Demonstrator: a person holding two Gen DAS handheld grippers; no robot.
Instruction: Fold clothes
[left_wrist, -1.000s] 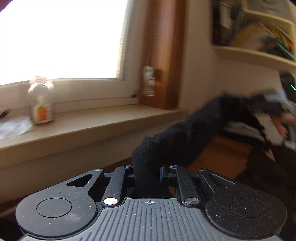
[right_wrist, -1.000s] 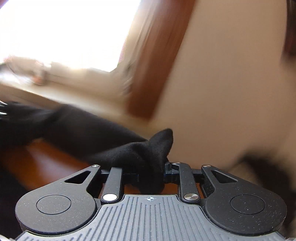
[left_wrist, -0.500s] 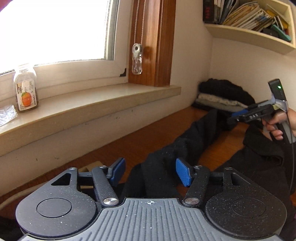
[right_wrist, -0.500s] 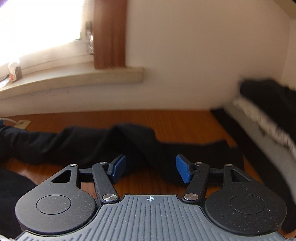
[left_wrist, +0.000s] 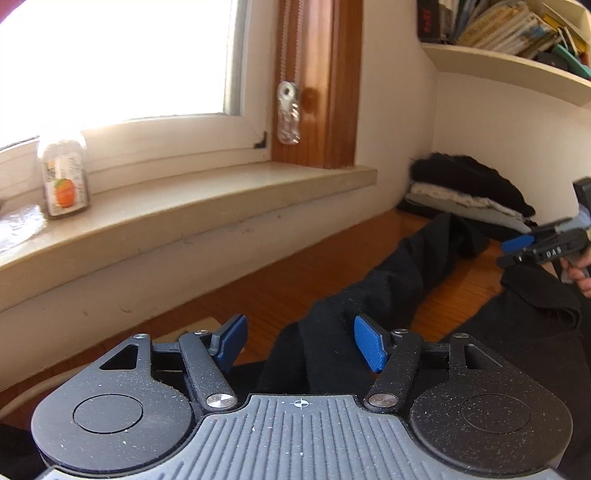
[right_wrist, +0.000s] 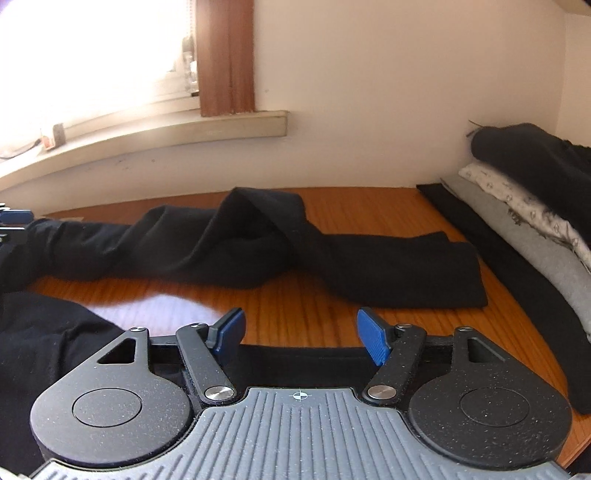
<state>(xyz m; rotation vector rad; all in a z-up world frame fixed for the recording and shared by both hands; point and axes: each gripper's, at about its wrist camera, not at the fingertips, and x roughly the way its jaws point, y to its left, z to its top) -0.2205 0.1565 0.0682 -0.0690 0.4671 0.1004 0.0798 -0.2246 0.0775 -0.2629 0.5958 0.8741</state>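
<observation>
The left wrist view alone shows the bookshelf (left_wrist: 517, 55) high on the right wall, packed with leaning books (left_wrist: 509, 26), and a clear jar (left_wrist: 64, 177) with an orange label standing on the windowsill (left_wrist: 207, 199), dark contents filling it. It also catches the right gripper (left_wrist: 517, 249) at the far right edge, held in a hand (left_wrist: 581, 273), blue pads parted over the cloth.

The right wrist view alone shows the whole run of the black garment (right_wrist: 258, 251): it lies rumpled across the wooden table (right_wrist: 295, 310), stretching from the left edge to a flat end at the right, one fold humped up in the middle. At far right sits a stack of folded clothes (right_wrist: 517, 206), black on top of patterned white and grey.

The left gripper (left_wrist: 299, 341) has its jaws spread wide, the black cloth lying between them unpinched. In its own view the right gripper (right_wrist: 299, 334) is likewise spread, bare wood between the pads.
</observation>
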